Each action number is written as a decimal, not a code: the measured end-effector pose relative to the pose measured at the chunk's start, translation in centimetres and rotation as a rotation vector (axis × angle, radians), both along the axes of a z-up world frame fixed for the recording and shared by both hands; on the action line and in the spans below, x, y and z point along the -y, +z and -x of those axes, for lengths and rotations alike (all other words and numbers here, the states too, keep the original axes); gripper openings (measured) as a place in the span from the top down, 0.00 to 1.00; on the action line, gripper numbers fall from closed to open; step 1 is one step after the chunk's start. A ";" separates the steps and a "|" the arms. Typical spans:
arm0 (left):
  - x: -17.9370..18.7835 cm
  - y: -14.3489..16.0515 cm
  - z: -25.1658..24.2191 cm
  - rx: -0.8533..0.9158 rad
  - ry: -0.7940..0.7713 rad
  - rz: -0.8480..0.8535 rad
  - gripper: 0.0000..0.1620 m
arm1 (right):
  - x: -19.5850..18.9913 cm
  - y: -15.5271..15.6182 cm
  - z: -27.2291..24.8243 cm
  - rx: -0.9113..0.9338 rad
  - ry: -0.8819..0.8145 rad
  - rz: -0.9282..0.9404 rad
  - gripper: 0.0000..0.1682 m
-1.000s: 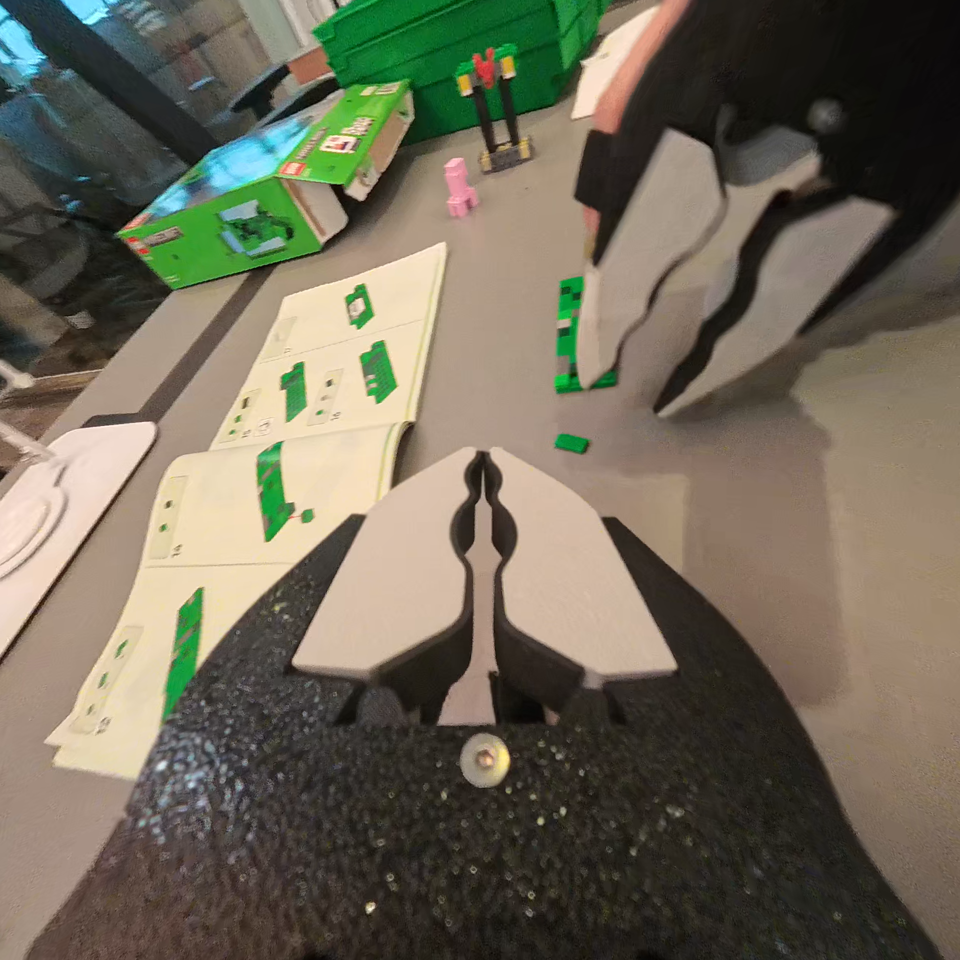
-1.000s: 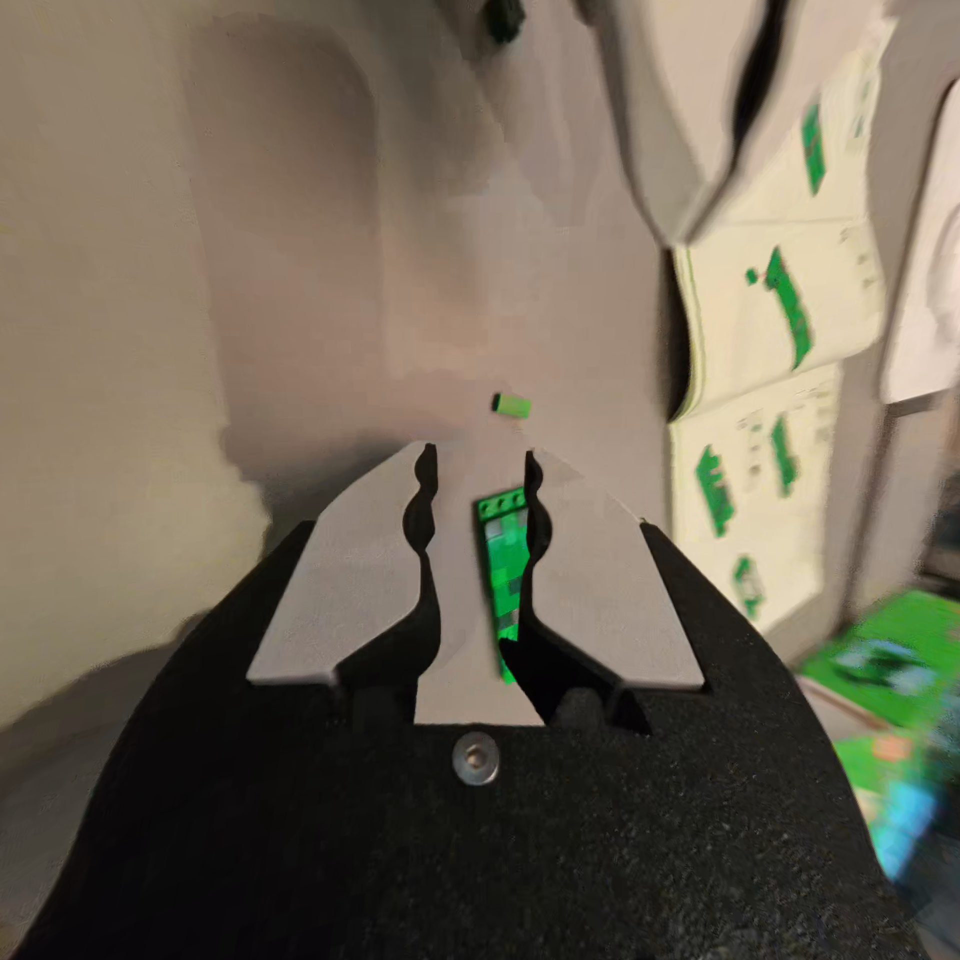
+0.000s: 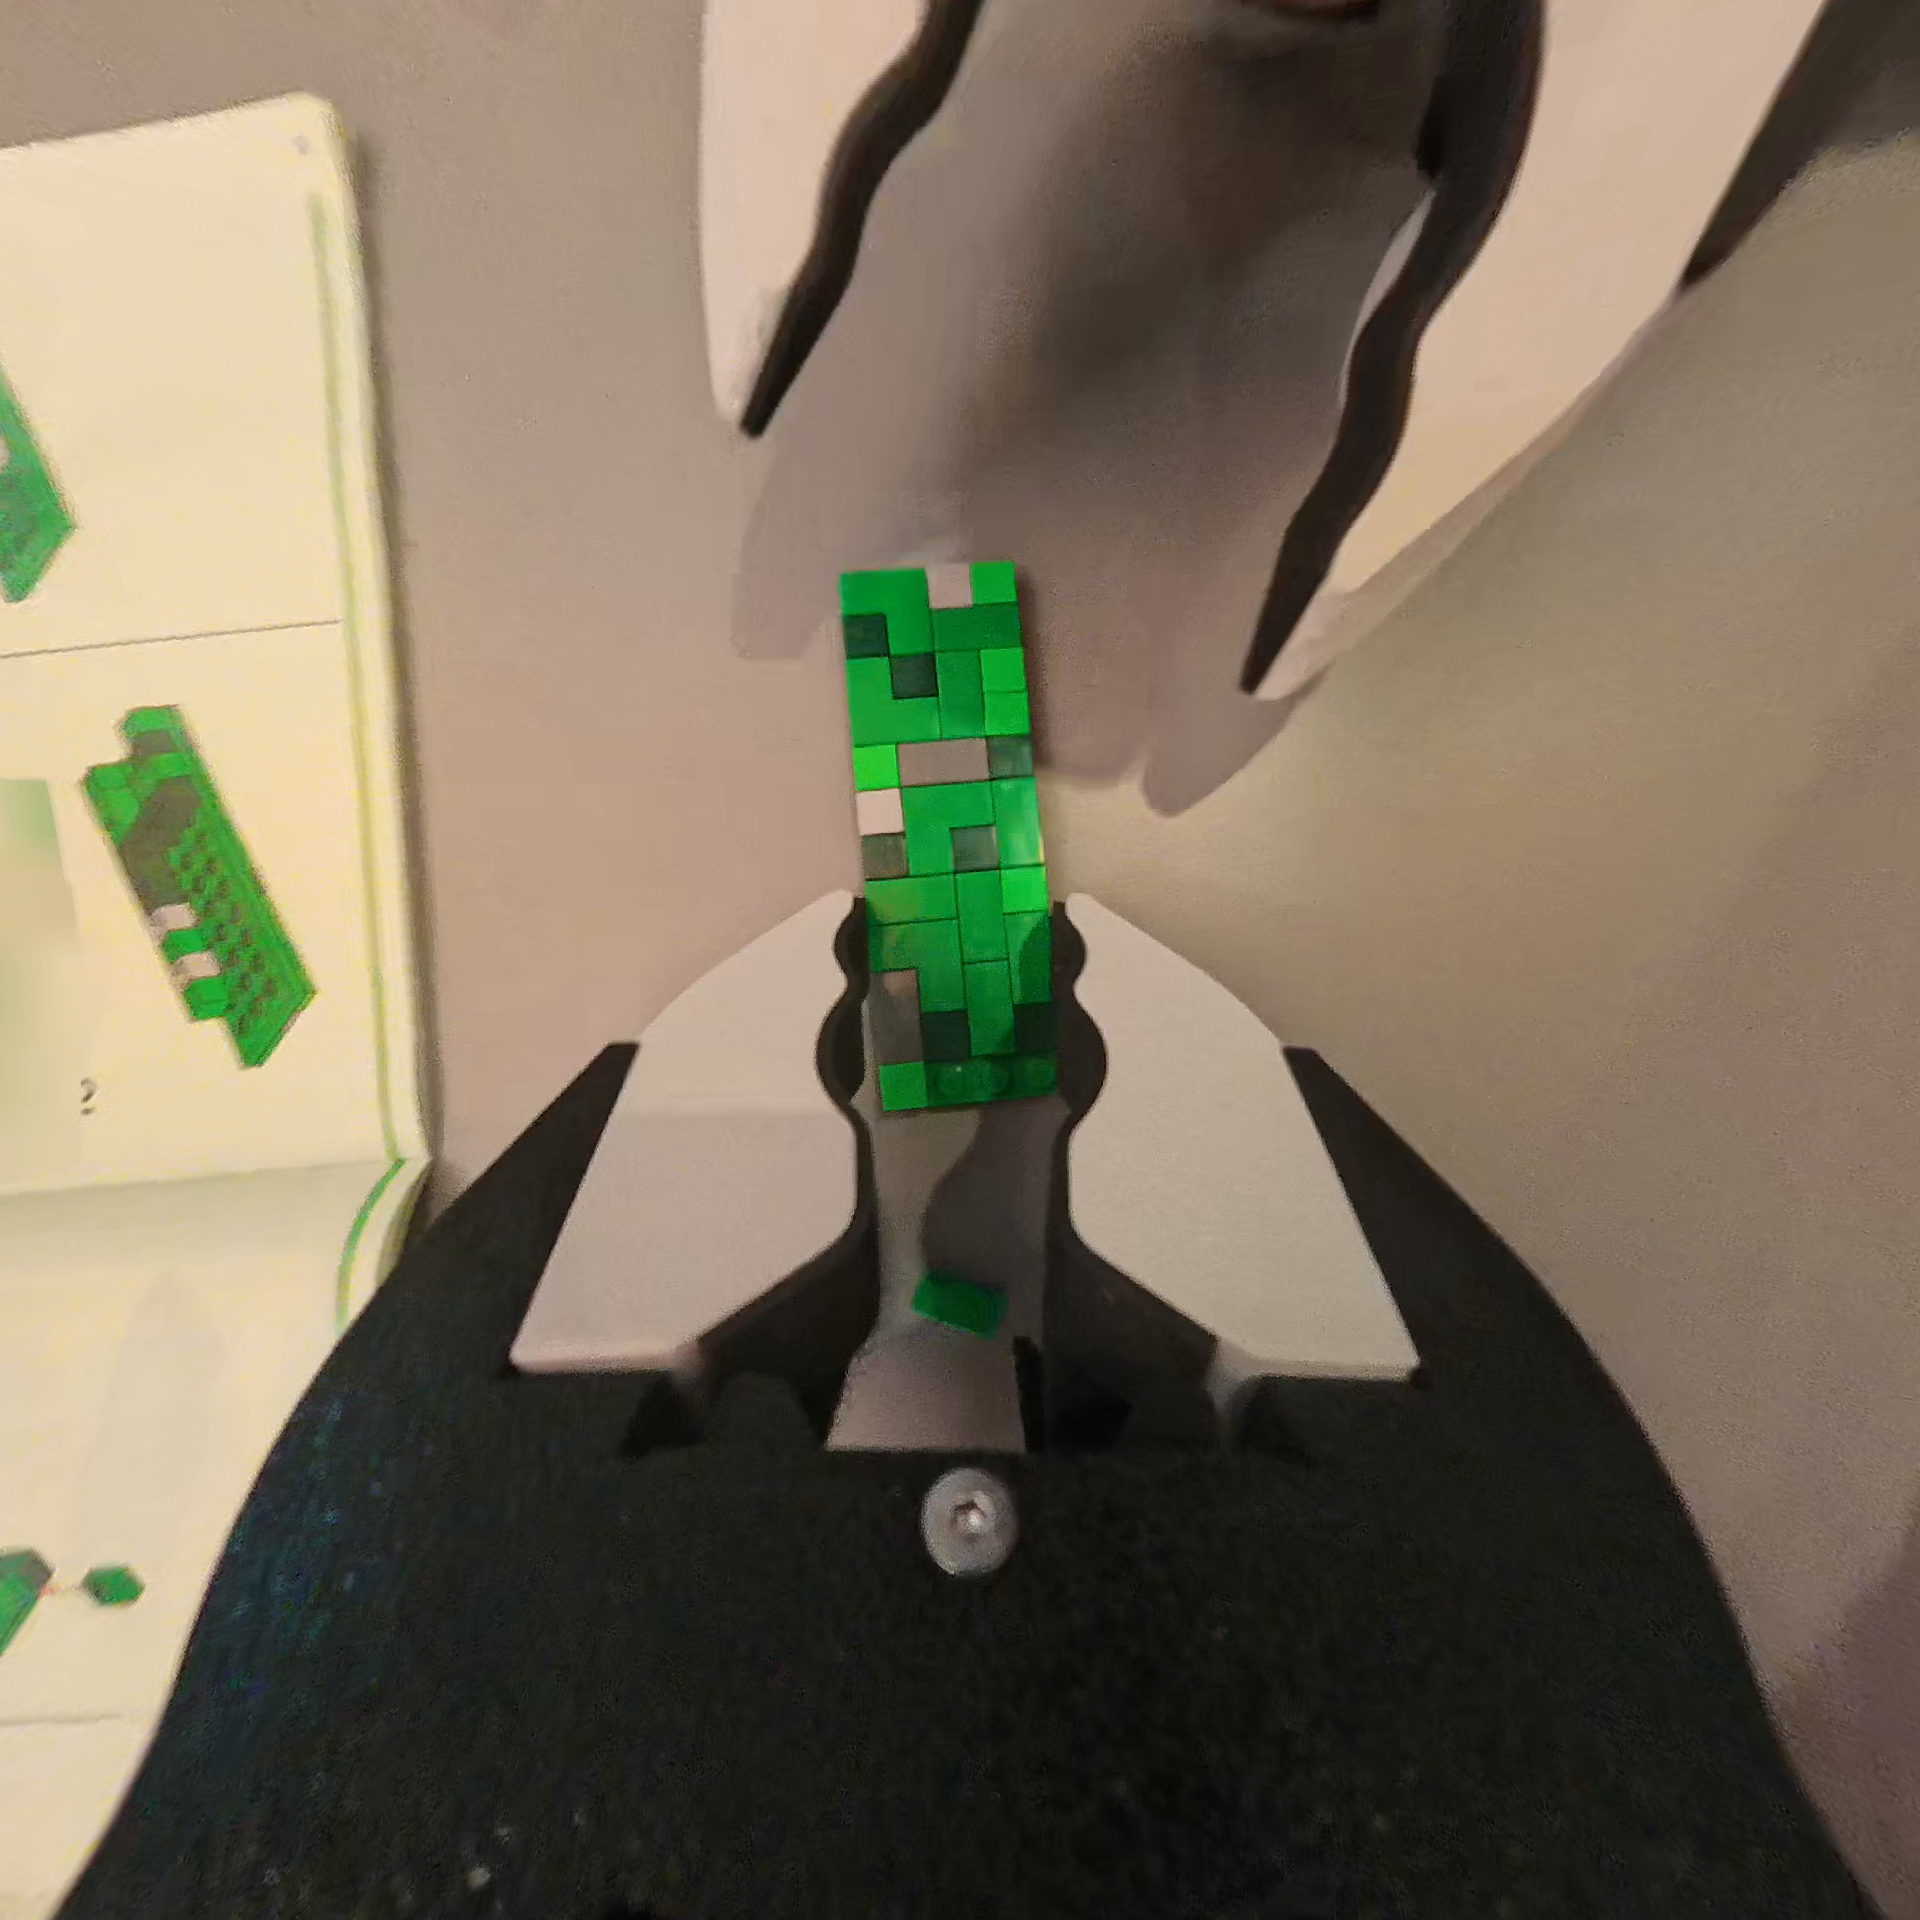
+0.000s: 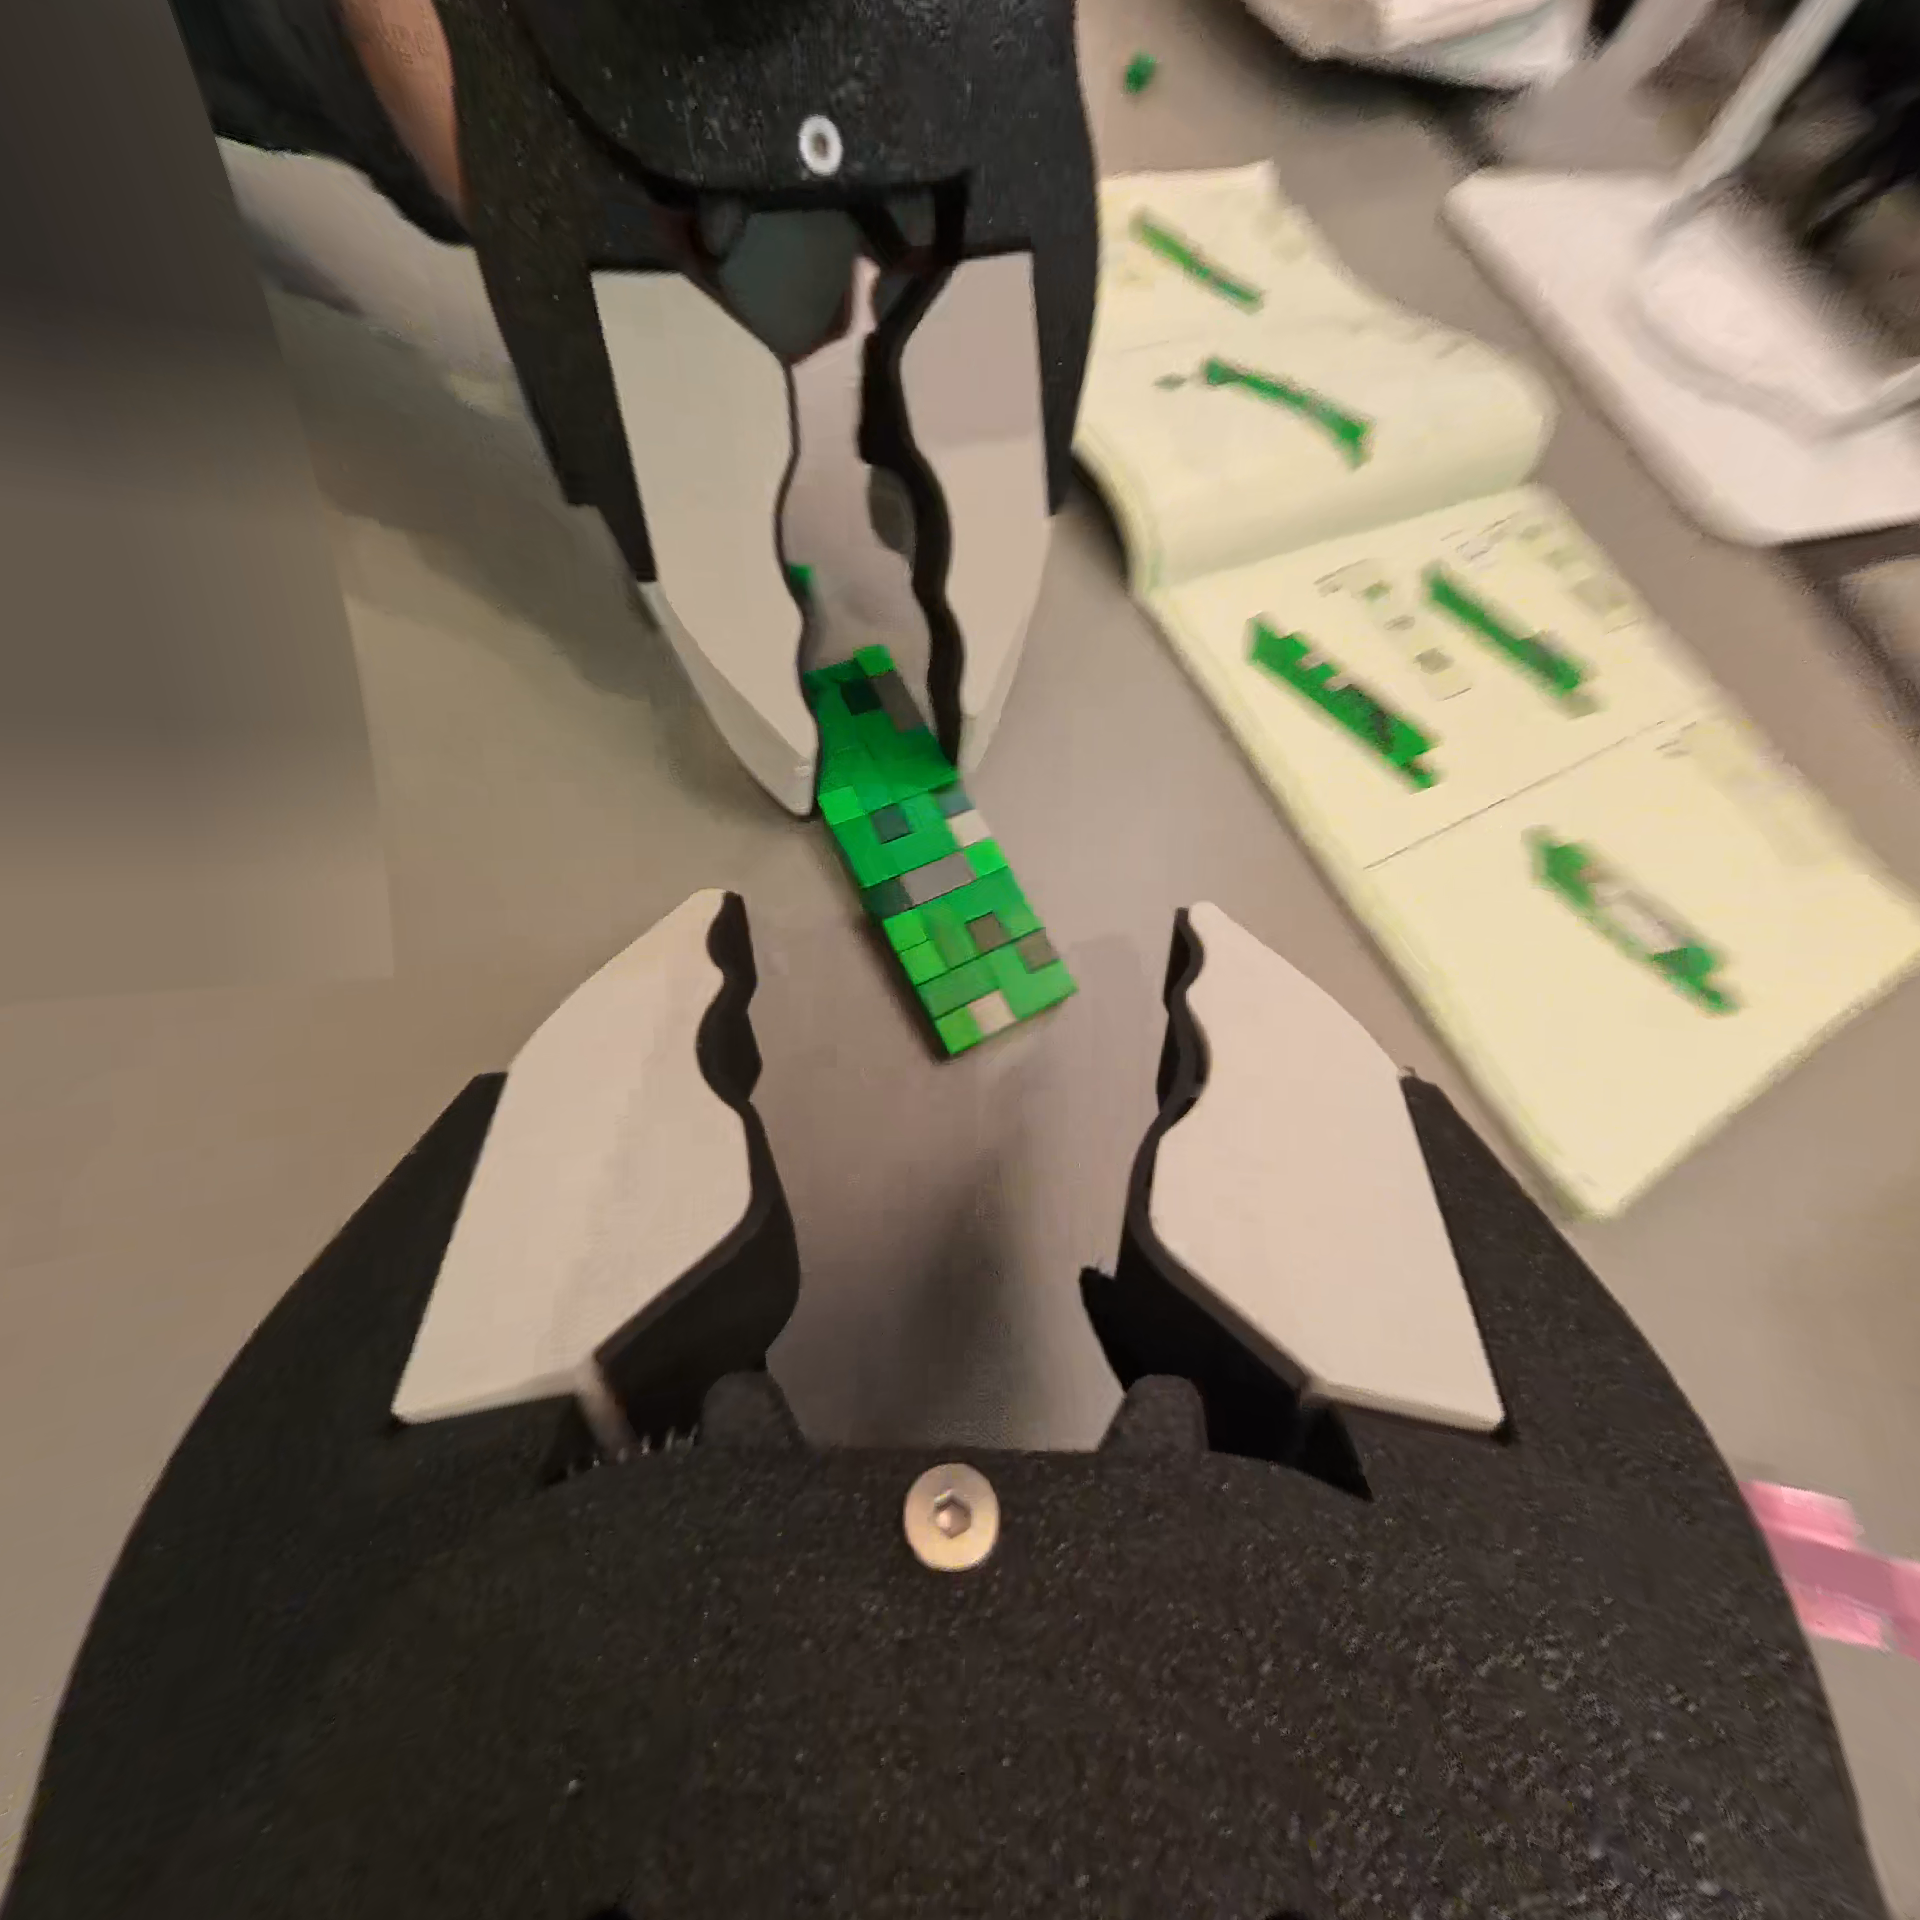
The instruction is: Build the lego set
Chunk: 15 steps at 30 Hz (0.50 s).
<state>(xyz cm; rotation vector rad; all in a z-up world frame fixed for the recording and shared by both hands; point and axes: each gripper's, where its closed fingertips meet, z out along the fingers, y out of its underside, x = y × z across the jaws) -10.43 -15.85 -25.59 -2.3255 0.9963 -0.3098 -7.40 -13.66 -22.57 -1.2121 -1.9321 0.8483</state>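
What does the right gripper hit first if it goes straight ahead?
Probably the green lego strip, lying ahead between the open right gripper fingers; the left gripper grips its far end. Height above the table is unclear.

Left tongs (image 3: 956, 914) apparently gripping green lego strip (image 3: 948, 831), loose green piece (image 3: 958, 1302) beneath

No writing could be read. The open instruction booklet (image 4: 1455, 665) on the table (image 4: 312, 935) showed only green pictures and small blurred marks, too unclear to tell.
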 end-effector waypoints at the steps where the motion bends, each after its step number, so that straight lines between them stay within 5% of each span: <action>1: -0.3 0.7 0.3 0.039 0.039 -0.018 0.80 | -0.6 0.7 0.5 -0.055 -0.042 -0.107 0.59; 6: -0.9 4.1 1.9 0.238 0.170 -0.038 0.80 | -1.7 1.7 3.0 -0.143 -0.129 -0.773 0.62; 10: -0.8 5.3 2.8 0.273 0.180 -0.041 0.80 | -2.1 2.3 5.3 -0.203 -0.169 -1.069 0.64; 15: -0.5 6.1 2.3 0.308 0.142 -0.060 0.80 | -2.4 3.6 7.1 -0.287 -0.172 -1.344 0.96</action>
